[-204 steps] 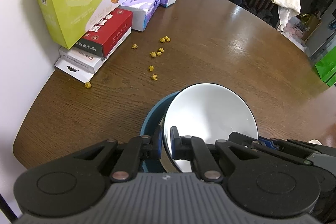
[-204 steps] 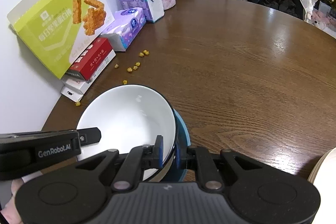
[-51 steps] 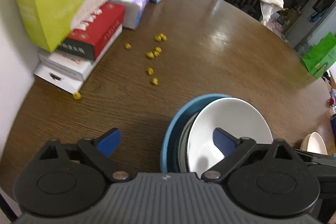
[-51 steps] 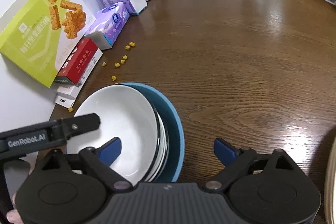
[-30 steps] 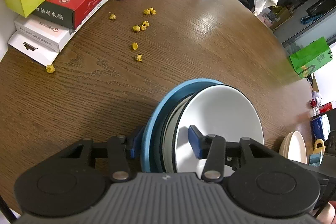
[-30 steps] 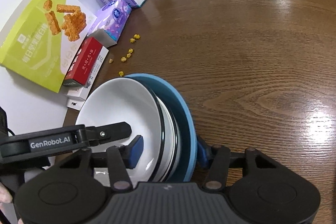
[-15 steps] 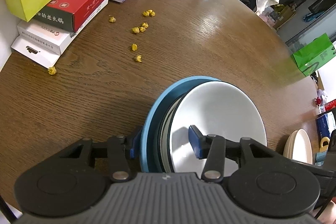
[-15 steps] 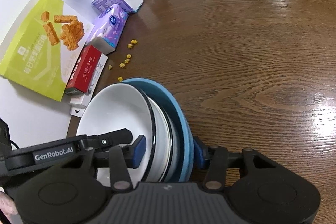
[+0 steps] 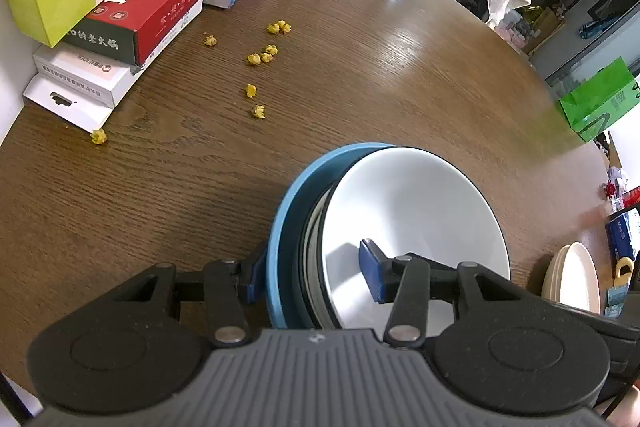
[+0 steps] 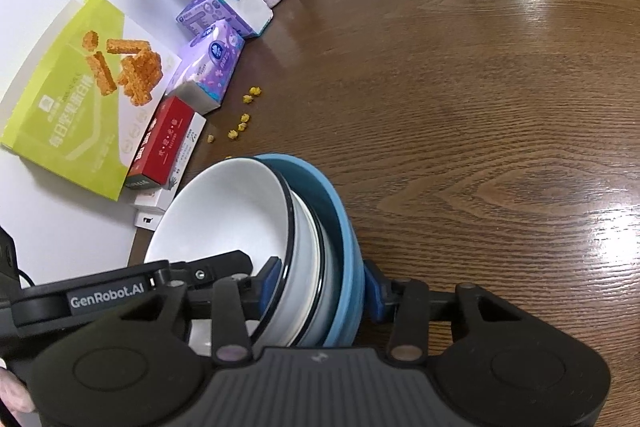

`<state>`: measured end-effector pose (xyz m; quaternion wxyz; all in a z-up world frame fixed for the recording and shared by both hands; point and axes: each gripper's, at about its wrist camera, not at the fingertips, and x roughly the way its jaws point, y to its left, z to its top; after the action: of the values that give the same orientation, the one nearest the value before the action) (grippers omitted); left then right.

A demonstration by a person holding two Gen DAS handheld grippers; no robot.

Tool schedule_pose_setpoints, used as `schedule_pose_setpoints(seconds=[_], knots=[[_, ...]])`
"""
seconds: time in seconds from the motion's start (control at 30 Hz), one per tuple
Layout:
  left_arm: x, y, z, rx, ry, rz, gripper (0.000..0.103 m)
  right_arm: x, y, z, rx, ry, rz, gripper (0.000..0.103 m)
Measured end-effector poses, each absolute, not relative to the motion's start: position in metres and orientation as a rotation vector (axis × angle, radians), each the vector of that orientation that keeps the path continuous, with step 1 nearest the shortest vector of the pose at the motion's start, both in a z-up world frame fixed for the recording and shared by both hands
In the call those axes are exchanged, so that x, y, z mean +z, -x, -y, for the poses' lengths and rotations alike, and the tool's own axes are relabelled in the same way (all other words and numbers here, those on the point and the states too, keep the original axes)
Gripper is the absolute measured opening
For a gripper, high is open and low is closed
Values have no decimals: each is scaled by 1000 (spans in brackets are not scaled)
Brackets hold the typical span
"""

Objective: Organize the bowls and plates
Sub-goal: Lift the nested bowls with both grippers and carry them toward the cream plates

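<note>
I've got the stack near the table edge closest to me: a white glazed bowl with a dark rim (image 9: 416, 211) nested on more white dishes inside a wide blue plate (image 9: 286, 227), all on the round dark-brown wood-grain table (image 9: 400, 75).

Left gripper (image 9: 310, 273) straddles the stack's left rim: one blue pad outside against the blue plate, the other inside the white bowl. Looks clamped on the stack.

Right gripper (image 10: 320, 283) straddles the opposite rim; jaws have just been closing w/ the rims between them. In the right wrist view its pads (image 10: 269, 277) sit against the white bowl's inner wall and the blue plate's outer edge, so clamped too.

Bkgd: lime-green snack carton (image 10: 80, 99), red flat box (image 9: 148, 11), purple tissue packs (image 10: 208, 67) along the wall, small yellow crumbs (image 9: 260, 59) scattered nearby. Cream plates (image 9: 572, 279) off to the right.
</note>
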<state>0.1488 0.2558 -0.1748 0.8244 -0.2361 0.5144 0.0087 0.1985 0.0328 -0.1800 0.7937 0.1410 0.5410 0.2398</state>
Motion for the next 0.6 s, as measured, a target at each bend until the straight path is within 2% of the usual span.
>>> schedule_pose_setpoints(seconds=[0.6], knots=[[-161, -146, -243, 7, 478, -1064, 47, -172, -190, -17, 520, -315, -1119, 42]])
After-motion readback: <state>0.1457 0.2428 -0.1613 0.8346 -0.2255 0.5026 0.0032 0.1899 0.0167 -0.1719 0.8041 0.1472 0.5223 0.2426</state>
